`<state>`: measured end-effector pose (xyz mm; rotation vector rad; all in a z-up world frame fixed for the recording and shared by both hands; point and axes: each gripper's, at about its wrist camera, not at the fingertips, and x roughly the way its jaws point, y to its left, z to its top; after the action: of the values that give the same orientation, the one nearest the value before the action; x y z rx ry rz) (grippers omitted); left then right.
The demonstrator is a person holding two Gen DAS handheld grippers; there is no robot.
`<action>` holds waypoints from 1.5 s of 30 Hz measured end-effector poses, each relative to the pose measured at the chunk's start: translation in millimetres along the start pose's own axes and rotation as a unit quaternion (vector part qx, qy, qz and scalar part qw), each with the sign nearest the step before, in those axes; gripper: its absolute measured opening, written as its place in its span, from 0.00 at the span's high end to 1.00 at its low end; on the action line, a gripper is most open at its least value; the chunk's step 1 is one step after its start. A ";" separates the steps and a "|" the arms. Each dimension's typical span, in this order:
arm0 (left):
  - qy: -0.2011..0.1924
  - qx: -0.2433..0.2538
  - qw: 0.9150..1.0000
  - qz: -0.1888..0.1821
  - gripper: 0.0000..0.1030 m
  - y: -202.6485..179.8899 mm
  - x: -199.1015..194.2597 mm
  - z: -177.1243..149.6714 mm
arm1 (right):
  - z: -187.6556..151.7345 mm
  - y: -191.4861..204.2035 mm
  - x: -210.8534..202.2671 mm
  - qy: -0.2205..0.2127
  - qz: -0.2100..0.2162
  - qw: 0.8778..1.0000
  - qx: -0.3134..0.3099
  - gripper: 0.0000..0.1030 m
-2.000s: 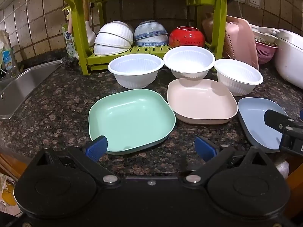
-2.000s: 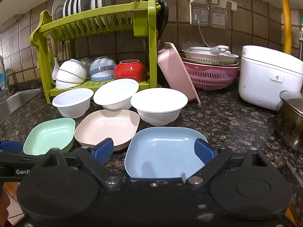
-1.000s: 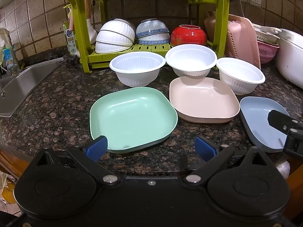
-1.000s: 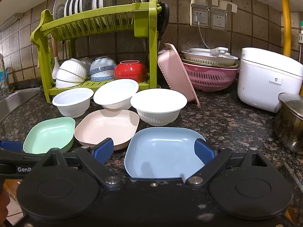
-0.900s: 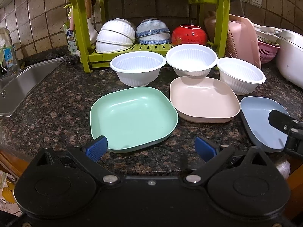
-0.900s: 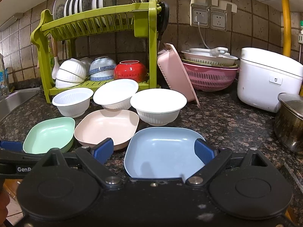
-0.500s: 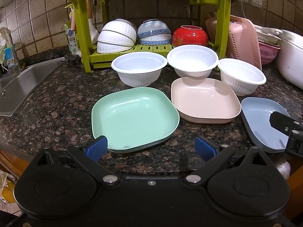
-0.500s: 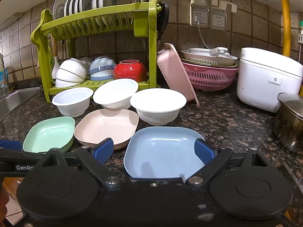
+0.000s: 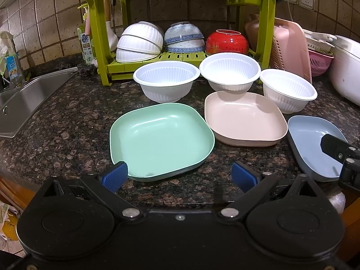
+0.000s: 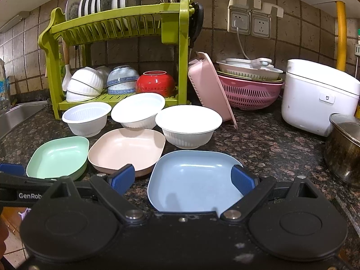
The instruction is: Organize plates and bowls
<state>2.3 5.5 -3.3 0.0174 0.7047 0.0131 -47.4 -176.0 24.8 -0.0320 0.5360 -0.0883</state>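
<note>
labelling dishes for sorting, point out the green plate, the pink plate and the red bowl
green plate (image 9: pixel 160 138), left wrist view, on its flat inner floor
pink plate (image 9: pixel 244 118), left wrist view, on its inner floor
red bowl (image 10: pixel 155 81), right wrist view, on its outer side

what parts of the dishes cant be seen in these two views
- Blue plate: near edge hidden by the right hand-held gripper body in the right wrist view.
- Green plate: front edge covered by the left hand-held gripper there.
- Plates in the green rack: top tier cropped in the left wrist view.
</note>
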 end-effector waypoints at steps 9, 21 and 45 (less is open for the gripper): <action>-0.001 0.000 1.000 -0.002 0.05 -0.3 -0.4 -1.3 | -0.5 0.3 0.0 0.000 -0.001 1.000 0.000 0.06; 0.000 -0.001 1.000 -0.005 0.05 0.9 -0.2 -1.2 | -0.5 2.3 -4.7 -0.023 -0.010 1.000 -0.007 0.06; -0.011 -0.019 0.999 -0.024 0.05 30.3 -20.6 28.9 | 18.4 27.1 -30.4 -0.118 0.019 0.993 0.006 0.04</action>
<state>5.2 35.1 32.7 -0.0358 0.6820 -0.0193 -62.0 -146.1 54.5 -0.0208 0.3001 -0.0502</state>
